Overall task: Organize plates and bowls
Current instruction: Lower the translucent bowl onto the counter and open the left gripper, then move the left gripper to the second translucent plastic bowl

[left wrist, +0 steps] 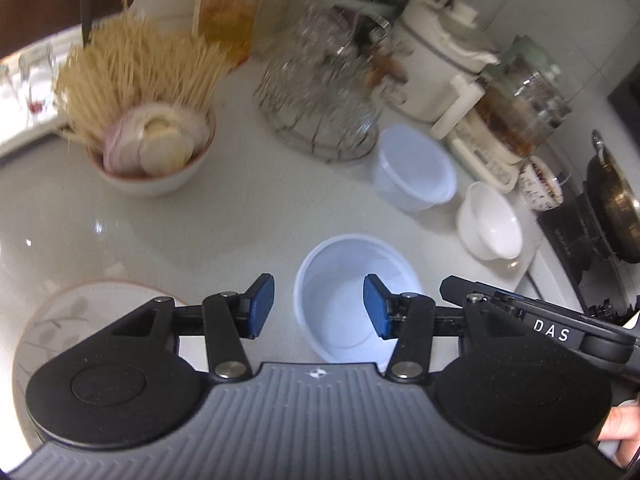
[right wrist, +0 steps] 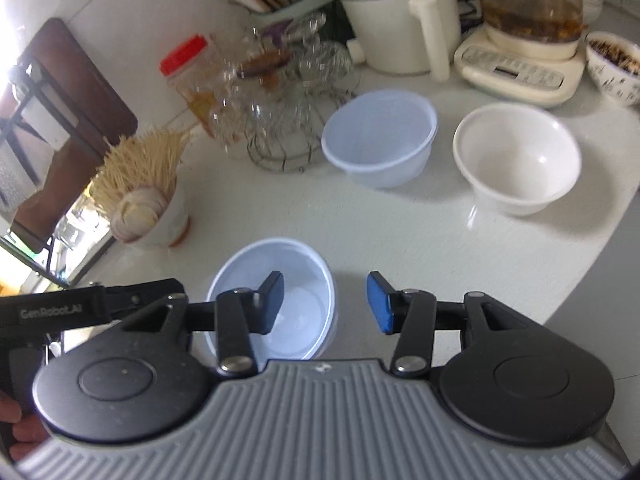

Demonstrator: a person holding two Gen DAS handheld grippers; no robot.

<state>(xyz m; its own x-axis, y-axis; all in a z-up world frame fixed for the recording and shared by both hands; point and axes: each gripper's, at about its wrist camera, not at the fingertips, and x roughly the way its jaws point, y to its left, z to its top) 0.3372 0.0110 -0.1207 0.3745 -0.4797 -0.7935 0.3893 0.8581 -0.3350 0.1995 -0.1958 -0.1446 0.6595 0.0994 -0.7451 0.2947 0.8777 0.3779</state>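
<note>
Hovering over the near translucent plastic bowl, the left gripper and right gripper both stood wide and empty. Farther right sat a second plastic bowl and a white bowl; a floral plate lay near left. Judged light and slippery, the bowl could skid toward the toothpick bowl or glass rack if pinched unevenly.

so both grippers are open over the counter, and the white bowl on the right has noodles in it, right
Not quite. Both the left gripper and the right gripper are open over the counter, but the white bowl is empty, as the right wrist view shows. The dry noodles stand in the other bowl, beside garlic.
</note>
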